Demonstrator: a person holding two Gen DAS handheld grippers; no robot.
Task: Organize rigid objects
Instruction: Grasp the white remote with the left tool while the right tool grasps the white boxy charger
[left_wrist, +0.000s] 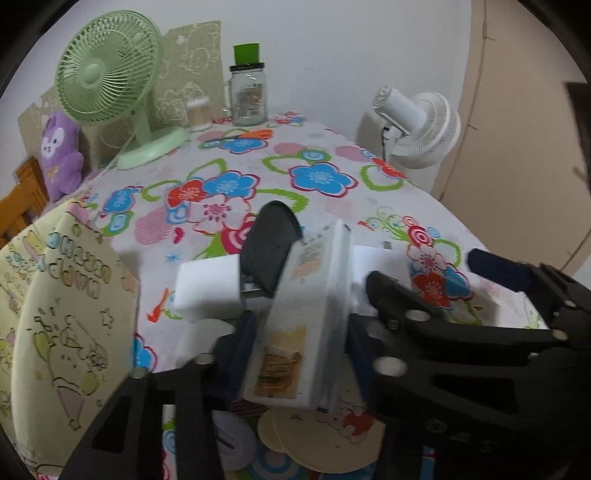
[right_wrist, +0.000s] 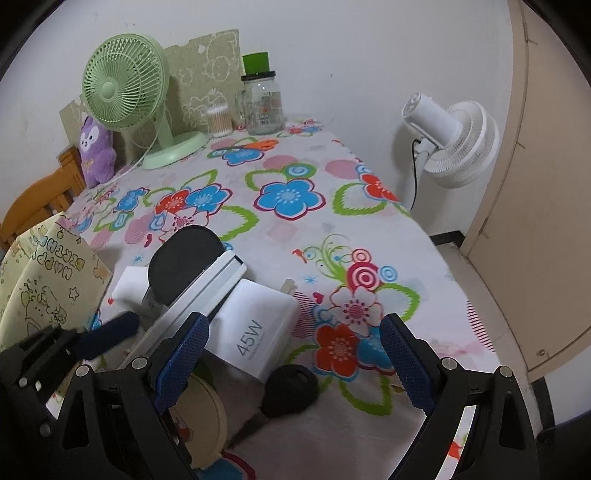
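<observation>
Left wrist view: the left gripper (left_wrist: 295, 354) has its blue pads closed against a slim white box (left_wrist: 306, 314), tilted above the floral tablecloth (left_wrist: 317, 177).

Right wrist view: the right gripper (right_wrist: 291, 354) gapes wide and empty above a white charger box (right_wrist: 255, 328) and black key (right_wrist: 288, 391).

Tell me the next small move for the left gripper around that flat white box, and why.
Probably lift it slightly. The left gripper has its blue pads on either side of the flat white box with tan labels, apparently closed on it, while the box's far end lies against the black oval object. A small raise would show whether the grip holds before carrying it off the floral tablecloth.
</observation>
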